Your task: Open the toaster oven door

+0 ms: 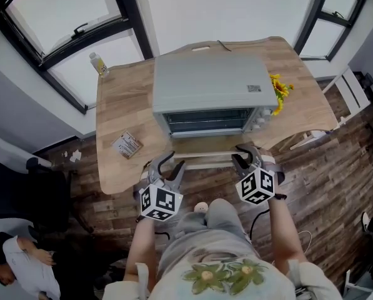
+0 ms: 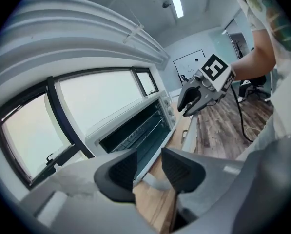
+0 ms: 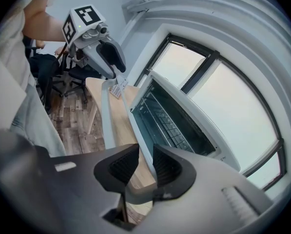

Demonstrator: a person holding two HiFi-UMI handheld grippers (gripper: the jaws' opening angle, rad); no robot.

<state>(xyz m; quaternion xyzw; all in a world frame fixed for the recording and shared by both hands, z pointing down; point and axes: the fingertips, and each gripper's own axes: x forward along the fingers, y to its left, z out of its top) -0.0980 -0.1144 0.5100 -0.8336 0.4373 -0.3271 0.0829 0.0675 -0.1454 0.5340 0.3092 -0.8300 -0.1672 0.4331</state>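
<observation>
A grey toaster oven (image 1: 208, 83) stands on the wooden table (image 1: 120, 111), its glass door (image 1: 205, 145) folded down flat toward me. The oven's dark inside with a wire rack (image 3: 167, 123) is exposed. My right gripper (image 3: 141, 167) is shut on the right end of the pale door handle (image 3: 105, 116); the bar curves out from between its pads. My left gripper (image 2: 149, 172) hovers at the handle's left end with its jaws apart. That end of the handle (image 2: 152, 182) shows in the gap, not pressed. In the head view, left gripper (image 1: 169, 166) and right gripper (image 1: 245, 158) flank the handle (image 1: 205, 163).
A small bottle (image 1: 99, 63) stands at the table's far left corner and a small packet (image 1: 127, 145) lies left of the oven. Yellow flowers (image 1: 278, 92) sit against the oven's right side. An office chair (image 1: 24, 192) and a person (image 1: 17, 261) are on the floor at left.
</observation>
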